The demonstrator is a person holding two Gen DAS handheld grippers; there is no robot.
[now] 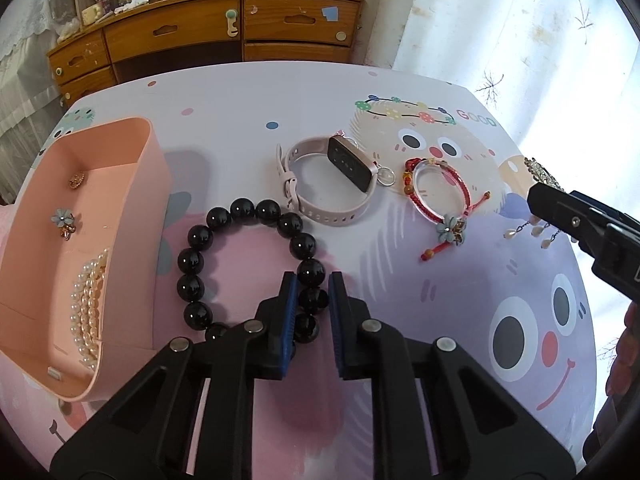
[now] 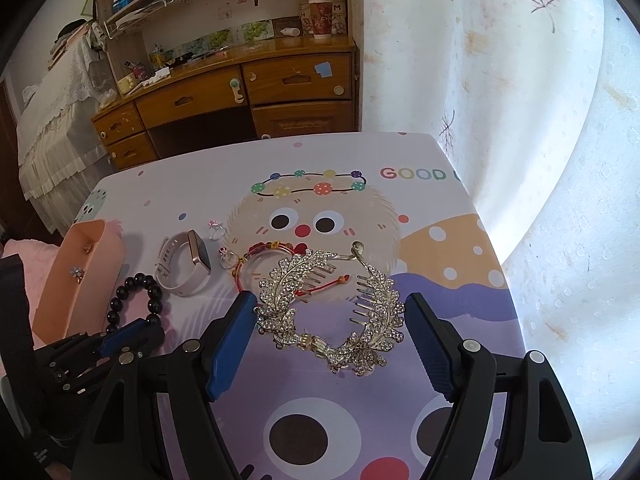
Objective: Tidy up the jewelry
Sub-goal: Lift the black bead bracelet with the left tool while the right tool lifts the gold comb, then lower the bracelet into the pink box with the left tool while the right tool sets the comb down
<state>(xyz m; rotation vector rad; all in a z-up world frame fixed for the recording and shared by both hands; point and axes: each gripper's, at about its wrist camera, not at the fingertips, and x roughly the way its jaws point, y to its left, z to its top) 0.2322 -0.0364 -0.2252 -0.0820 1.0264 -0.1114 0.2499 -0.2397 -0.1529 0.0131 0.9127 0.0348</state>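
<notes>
A black bead bracelet (image 1: 240,248) lies on the table beside a pink box (image 1: 132,216). My left gripper (image 1: 313,292) is shut on the bracelet's near right beads. The box holds a pearl bracelet (image 1: 88,304), a flower earring (image 1: 64,220) and a small gold piece (image 1: 76,179). A pink smartwatch (image 1: 328,180), a silver ring (image 1: 386,176) and a red cord bracelet (image 1: 440,196) lie further right. My right gripper (image 2: 330,316) is open around a rhinestone hair comb (image 2: 332,312) on the table. The black bracelet also shows in the right wrist view (image 2: 138,300).
A cartoon-print cloth covers the table (image 1: 400,280). A wooden desk with drawers (image 1: 224,36) stands behind it, and a white curtain (image 1: 540,40) hangs at the right. A small pink ring (image 2: 215,227) lies behind the watch. The table's right edge is close to the comb.
</notes>
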